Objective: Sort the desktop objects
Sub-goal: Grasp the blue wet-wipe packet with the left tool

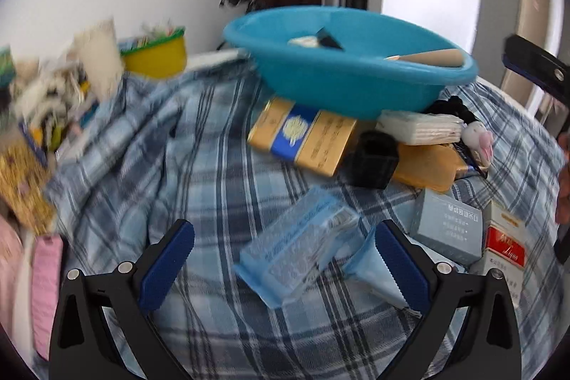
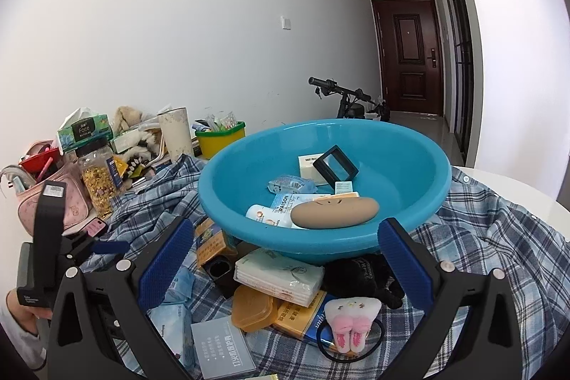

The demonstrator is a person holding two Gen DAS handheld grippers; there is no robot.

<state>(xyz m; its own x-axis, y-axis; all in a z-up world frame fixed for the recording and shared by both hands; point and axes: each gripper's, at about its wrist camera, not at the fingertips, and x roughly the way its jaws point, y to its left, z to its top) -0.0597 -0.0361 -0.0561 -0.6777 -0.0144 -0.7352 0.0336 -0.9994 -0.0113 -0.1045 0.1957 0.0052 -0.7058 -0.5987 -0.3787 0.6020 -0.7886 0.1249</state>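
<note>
A blue basin stands on the plaid cloth and holds several small items. My left gripper is open; a clear blue tissue packet lies on the cloth between its fingers, not gripped. My right gripper is open and empty, above a tissue pack, an orange lidded box, a black plush and a white-pink tooth plush. In front of the basin lie a gold-blue box, a black cup and a grey box.
At the left stand a yellow tub, a beige tumbler, a snack jar, a tissue box and a pink pouch. A red-white carton lies at the right. A bicycle and door are behind.
</note>
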